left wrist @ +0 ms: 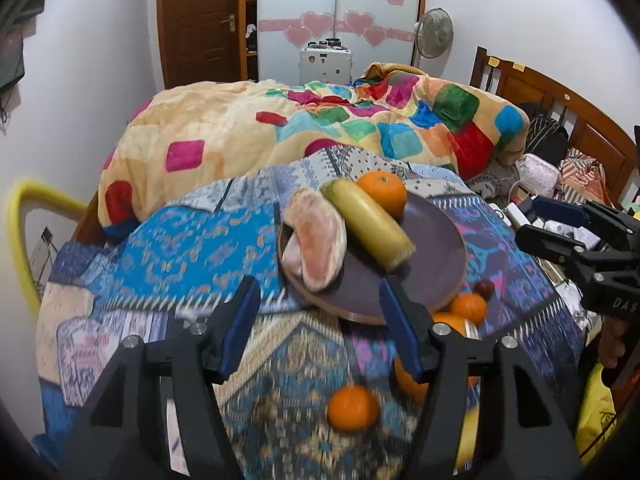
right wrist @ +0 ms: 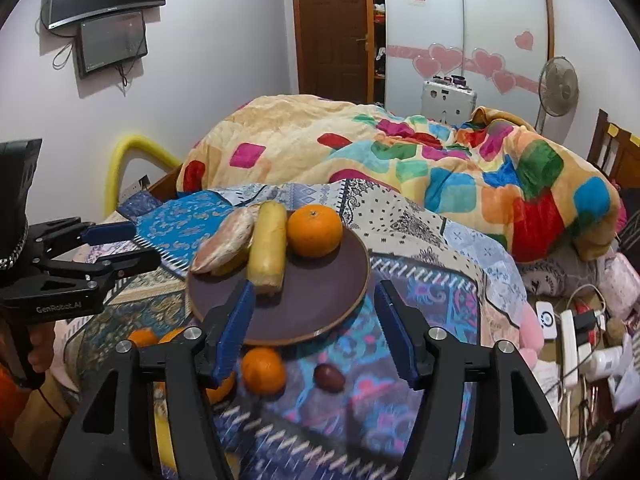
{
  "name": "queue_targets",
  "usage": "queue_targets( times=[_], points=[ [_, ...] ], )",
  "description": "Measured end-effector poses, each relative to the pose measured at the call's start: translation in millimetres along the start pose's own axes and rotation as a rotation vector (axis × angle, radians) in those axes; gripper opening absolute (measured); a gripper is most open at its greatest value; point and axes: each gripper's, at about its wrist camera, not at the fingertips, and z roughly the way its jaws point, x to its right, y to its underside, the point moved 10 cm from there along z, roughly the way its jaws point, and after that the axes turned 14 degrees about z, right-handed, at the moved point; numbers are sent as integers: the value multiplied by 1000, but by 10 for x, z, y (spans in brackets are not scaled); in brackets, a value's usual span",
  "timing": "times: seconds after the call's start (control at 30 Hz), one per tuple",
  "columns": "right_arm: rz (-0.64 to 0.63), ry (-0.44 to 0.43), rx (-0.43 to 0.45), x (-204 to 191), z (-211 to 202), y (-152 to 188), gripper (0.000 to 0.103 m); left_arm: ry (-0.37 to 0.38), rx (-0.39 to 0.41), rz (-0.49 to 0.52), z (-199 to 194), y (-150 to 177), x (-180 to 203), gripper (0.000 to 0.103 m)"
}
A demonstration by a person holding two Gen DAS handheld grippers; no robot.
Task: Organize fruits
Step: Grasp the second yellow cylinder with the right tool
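A: Left wrist view, item one: left tool (left wrist: pixel 320 320), pads apart, nothing between them. Where do the fruits lie?

B: Brown plate (left wrist: pixel 436 240) on the bed's patterned cover carries an orange (left wrist: pixel 382 192), a yellow roll (left wrist: pixel 368 224) with its long axis slanting away from the tool, and a pale slice (left wrist: pixel 316 240). Loose orange (left wrist: pixel 352 408) lies just below the pads, nearer than the plate.

A: Right wrist view?

B: Right tool (right wrist: pixel 316 328), pads apart, empty. Loose orange (right wrist: pixel 264 370) and a dark red fruit (right wrist: pixel 329 377) lie on the cover between the tool and the plate's (right wrist: pixel 320 312) near rim. Judged nearest: the right tool to the red fruit.
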Motion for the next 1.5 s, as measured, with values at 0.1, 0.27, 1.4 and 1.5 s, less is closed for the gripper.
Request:
queue_targets(
  times=[0.1, 0.27, 1.4, 1.5],
  points=[
    [10, 2, 5, -19, -129, 115, 68, -2, -16, 3, -114, 199, 29, 64],
    [21, 11, 3, -43, -298, 338, 68, -2, -49, 0, -217, 538, 94, 69],
    [129, 84, -82, 325, -140, 1112, 68, 116, -93, 20, -52, 948, 1008, 75],
    [140, 90, -79, 368, -140, 1061, 68, 117, -80, 8, -24, 892, 1059, 75]
  ],
)
